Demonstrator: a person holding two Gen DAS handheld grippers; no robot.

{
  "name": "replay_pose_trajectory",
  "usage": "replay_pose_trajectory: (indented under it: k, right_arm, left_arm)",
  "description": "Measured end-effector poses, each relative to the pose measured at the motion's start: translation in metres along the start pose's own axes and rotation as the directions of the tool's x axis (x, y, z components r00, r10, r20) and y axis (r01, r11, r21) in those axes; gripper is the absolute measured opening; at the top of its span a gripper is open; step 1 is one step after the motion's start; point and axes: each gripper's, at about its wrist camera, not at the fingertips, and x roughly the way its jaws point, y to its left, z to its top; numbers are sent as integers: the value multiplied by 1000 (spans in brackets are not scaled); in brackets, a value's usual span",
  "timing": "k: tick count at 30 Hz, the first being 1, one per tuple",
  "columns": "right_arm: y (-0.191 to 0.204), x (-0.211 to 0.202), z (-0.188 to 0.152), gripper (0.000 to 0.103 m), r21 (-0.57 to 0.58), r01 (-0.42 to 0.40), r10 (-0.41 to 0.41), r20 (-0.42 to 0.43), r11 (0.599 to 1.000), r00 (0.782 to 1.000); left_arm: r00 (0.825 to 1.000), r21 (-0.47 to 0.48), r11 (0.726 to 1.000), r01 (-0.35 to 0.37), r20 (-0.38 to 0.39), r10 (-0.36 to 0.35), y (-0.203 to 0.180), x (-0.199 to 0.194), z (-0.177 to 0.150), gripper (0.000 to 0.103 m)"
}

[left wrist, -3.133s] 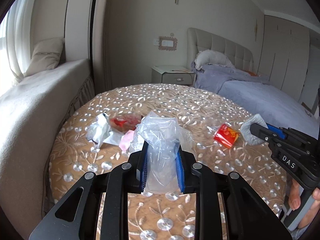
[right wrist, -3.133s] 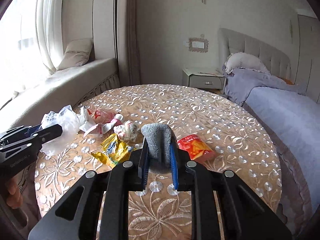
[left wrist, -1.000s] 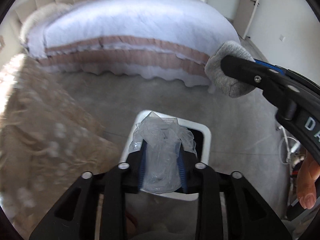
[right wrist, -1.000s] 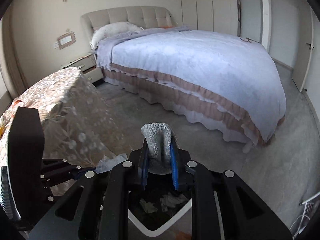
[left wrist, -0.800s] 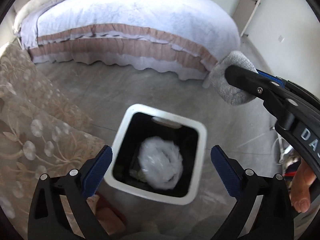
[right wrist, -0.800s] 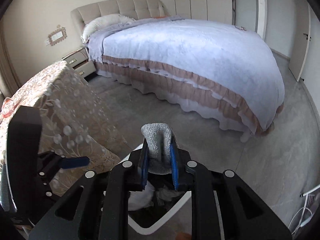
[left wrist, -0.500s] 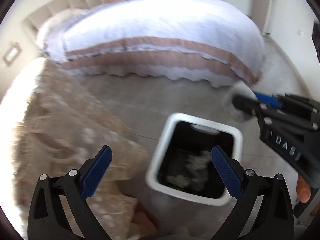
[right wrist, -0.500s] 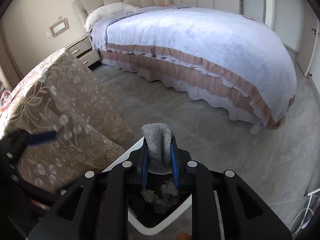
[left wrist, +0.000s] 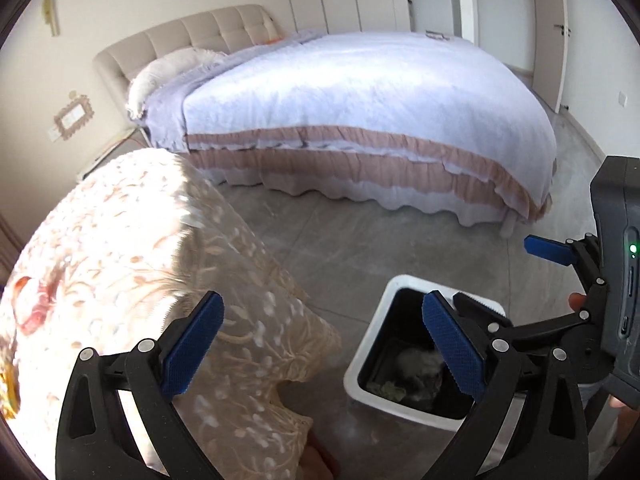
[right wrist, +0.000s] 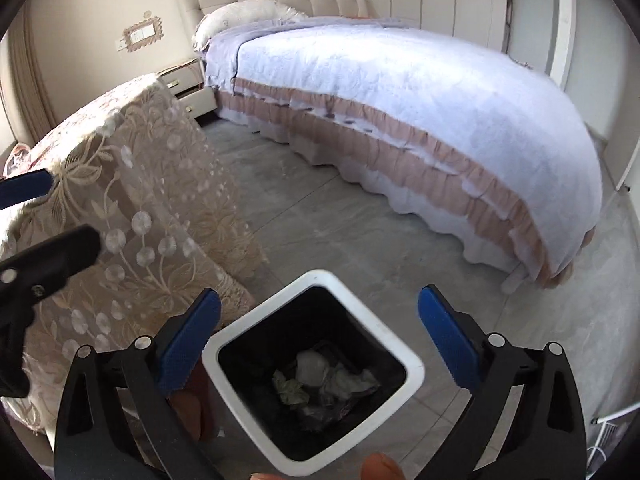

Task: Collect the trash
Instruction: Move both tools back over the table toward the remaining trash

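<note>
Now crumpled trash [right wrist: 320,380] lies at bottom of white-rimmed bin [right wrist: 412,364], directly below right gripper [right wrist: 319,334]. Its jaws just opened wide, nothing between. Left gripper [left wrist: 323,340] also spread, empty, bin beside right finger. Advice: lift clear of rim before returning to table [left wrist: 120,240].

The trash bin [right wrist: 412,376] stood upright on the grey floor, close beside the hanging edge of the lace cloth. It was square with rounded corners — a white rim around a black inside. Its mouth was open to the top. On the bottom lay the collected trash [right wrist: 320,384]: a crumpled whitish-grey lump in the middle, pale wrinkled scraps around it, a small yellowish-green piece at the left — and some darker bits that could not be told apart. In the left wrist view the bin [left wrist: 368,352] was partly hidden, and its contents looked blurred.
</note>
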Motion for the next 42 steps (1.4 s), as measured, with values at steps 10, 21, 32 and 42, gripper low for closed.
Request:
replay_pose_trajectory:
  k: [10, 21, 32, 42]
  right_arm:
    - [39, -44, 32, 98, -68, -57, 67, 167, 996, 984]
    - [132, -85, 58, 98, -253, -180, 253, 293, 950, 922]
    - [228, -110, 68, 98, -420, -244, 383, 288, 874, 878]
    - [293, -114, 79, 98, -464, -306, 457, 258, 831, 851]
  left_arm:
    - [993, -115, 991, -64, 91, 75, 56, -56, -7, 98]
    - [960, -280, 941, -190, 146, 238, 141, -120, -37, 98]
    - [907, -413, 856, -310, 141, 397, 221, -167, -76, 98]
    - [868, -502, 778, -379, 100, 487, 280, -194, -111, 98]
